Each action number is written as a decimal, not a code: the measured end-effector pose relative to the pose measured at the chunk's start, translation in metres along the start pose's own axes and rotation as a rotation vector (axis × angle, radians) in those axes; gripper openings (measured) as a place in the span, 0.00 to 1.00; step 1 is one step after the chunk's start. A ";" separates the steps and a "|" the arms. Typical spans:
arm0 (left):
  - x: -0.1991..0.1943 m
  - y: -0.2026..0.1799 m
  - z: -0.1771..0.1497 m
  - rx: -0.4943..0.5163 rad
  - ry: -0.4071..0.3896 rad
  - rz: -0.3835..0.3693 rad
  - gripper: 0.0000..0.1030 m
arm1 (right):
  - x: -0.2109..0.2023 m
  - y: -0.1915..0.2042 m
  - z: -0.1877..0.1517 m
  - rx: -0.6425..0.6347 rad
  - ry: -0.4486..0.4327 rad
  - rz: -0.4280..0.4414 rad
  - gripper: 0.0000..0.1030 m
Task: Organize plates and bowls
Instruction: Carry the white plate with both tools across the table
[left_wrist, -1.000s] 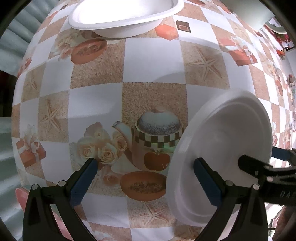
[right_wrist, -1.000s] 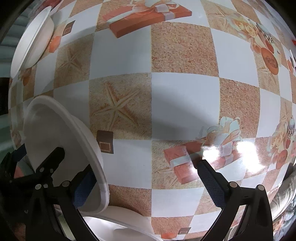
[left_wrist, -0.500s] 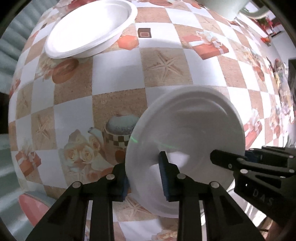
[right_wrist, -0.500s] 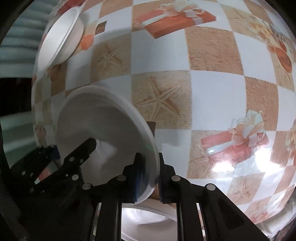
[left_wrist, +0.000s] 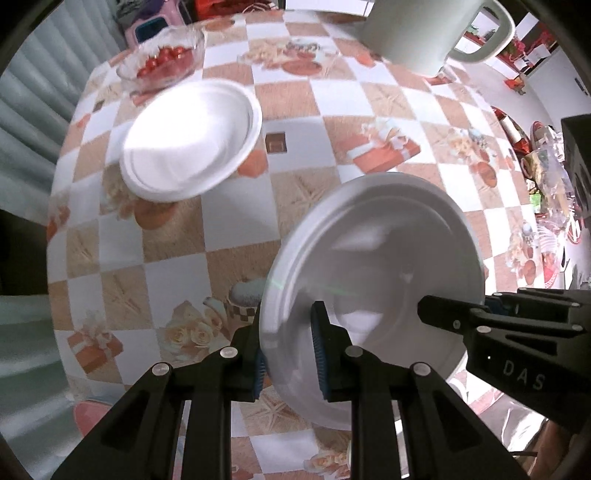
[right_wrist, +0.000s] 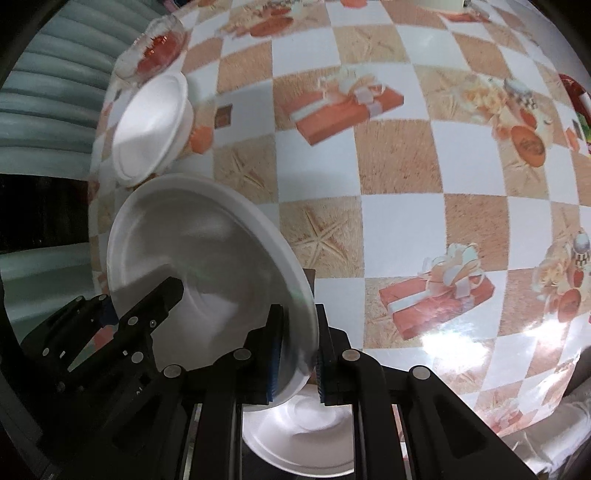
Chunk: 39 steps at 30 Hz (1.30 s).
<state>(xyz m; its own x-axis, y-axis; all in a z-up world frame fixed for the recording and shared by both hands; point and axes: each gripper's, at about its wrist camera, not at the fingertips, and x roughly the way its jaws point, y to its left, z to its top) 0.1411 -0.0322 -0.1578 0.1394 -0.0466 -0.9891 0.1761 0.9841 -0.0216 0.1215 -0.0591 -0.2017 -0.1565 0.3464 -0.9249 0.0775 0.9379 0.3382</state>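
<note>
A white plate (left_wrist: 373, 288) hangs tilted above the checked tablecloth, held by both grippers. My left gripper (left_wrist: 288, 350) is shut on its left rim, blue pads on either face. My right gripper (right_wrist: 299, 354) is shut on the opposite rim of the same plate (right_wrist: 207, 258). A white bowl (left_wrist: 188, 136) rests on the table farther away to the left and also shows in the right wrist view as the bowl (right_wrist: 151, 125). Another white dish (right_wrist: 306, 435) lies below my right gripper, partly hidden by its fingers.
A glass bowl of red fruit (left_wrist: 162, 62) stands behind the white bowl near the table's far edge. A large white jug (left_wrist: 424, 33) sits at the back. Clutter (left_wrist: 546, 166) lines the table's right side. Grey ribbed panels (right_wrist: 55, 92) lie beyond the left edge.
Both grippers went from wide open to shut on the plate's opposite rims. The plate then rose off the table with them, so more of the table and the far bowl now shows.
</note>
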 end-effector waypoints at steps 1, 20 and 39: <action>-0.005 0.000 0.001 0.003 -0.008 0.002 0.23 | -0.006 0.001 0.001 0.000 -0.005 0.001 0.16; -0.047 -0.042 -0.051 0.148 -0.053 -0.013 0.23 | -0.049 -0.014 -0.074 0.095 -0.056 -0.010 0.16; -0.006 -0.074 -0.111 0.272 0.076 -0.040 0.24 | -0.010 -0.045 -0.145 0.243 0.029 -0.019 0.17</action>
<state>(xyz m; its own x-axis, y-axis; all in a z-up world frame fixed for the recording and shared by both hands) 0.0191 -0.0858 -0.1663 0.0557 -0.0610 -0.9966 0.4366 0.8991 -0.0306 -0.0227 -0.1017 -0.1823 -0.1885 0.3322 -0.9242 0.3083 0.9135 0.2655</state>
